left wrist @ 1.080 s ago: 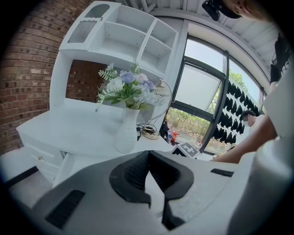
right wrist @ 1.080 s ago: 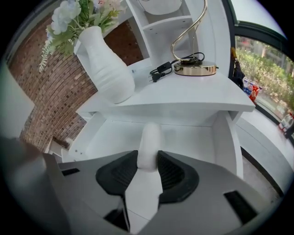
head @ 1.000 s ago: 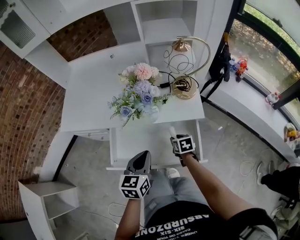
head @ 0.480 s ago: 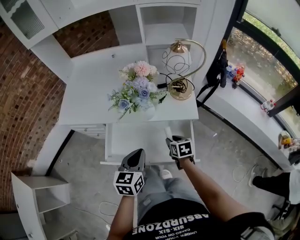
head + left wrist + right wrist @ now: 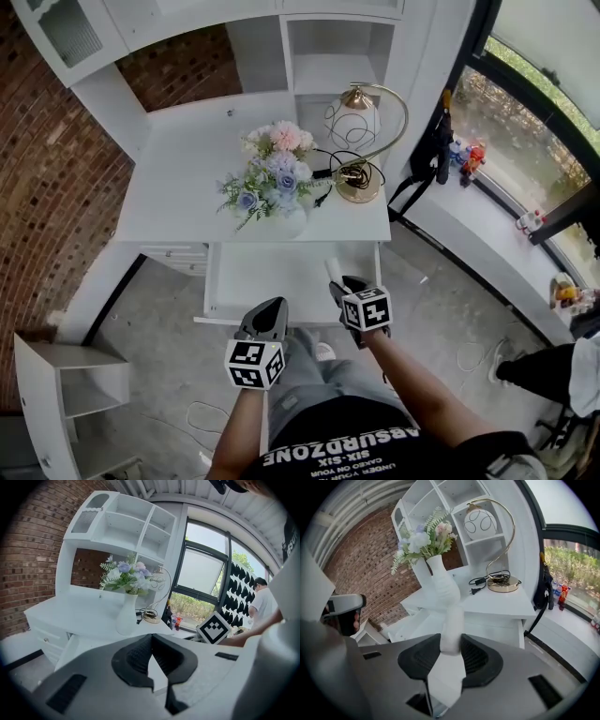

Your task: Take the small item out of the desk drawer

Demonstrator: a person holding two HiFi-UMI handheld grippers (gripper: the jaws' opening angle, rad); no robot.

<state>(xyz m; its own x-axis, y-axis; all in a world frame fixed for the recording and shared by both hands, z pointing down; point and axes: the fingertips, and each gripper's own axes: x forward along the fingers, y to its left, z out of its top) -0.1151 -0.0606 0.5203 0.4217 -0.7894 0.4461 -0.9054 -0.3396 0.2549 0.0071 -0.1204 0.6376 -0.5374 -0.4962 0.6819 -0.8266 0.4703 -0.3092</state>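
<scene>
1. Left of the open desk drawer (image 5: 267, 279), a brick wall (image 5: 56, 206) meets a grey concrete floor (image 5: 169, 309). A low white shelf unit (image 5: 66, 394) stands there.
2. The left gripper (image 5: 274, 306) (image 5: 150, 639) hovers just in front of the drawer's front edge, left of its middle. Its pads are together with nothing between them.
3. Below the drawer in the head view, the person's black shirt (image 5: 328, 448) reads "ABSURDZONE" and "SIX-SIX", upside down.
4. The drawer is pulled out of a white desk (image 5: 178, 187). Behind the drawer, a white vase of flowers (image 5: 274, 178) stands on the desk top.
5. The right gripper (image 5: 339, 286) (image 5: 451, 641) is at the drawer's front right, clamped on the small white stick-shaped item (image 5: 332, 270) (image 5: 451, 620). The item juts past the pads, over that part of the drawer.
6. Compared with a second ago, the right gripper has drawn back toward the drawer's front edge, with the same grip.
7. Behind the drawer's right end stands a gold arc lamp (image 5: 361, 183) with a globe shade. Farther right is a window (image 5: 544, 103).
</scene>
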